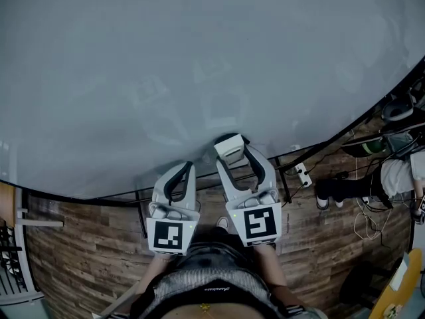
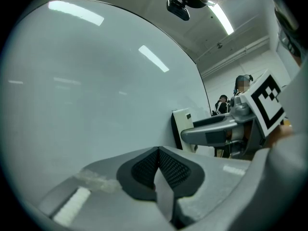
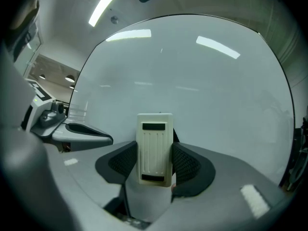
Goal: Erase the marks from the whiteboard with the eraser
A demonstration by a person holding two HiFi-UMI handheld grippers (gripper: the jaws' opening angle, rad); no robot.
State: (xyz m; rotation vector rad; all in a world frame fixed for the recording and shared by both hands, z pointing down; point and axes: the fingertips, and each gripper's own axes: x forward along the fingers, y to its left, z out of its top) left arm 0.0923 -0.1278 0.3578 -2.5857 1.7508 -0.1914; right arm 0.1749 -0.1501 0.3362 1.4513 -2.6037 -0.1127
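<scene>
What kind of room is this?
Probably an office or lab: a big whiteboard with an eraser held near it, ceiling strip lights, and a power strip with cables on the wood-look floor.

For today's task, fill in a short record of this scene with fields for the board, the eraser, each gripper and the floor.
board: whiteboard, no bold marks, only faint smears in the head view
eraser: white block, upright between the right jaws, near the board's lower edge; contact with the board cannot be told
right gripper: shut on the eraser
left gripper: jaws together, nothing between them
floor: wood planks
</scene>
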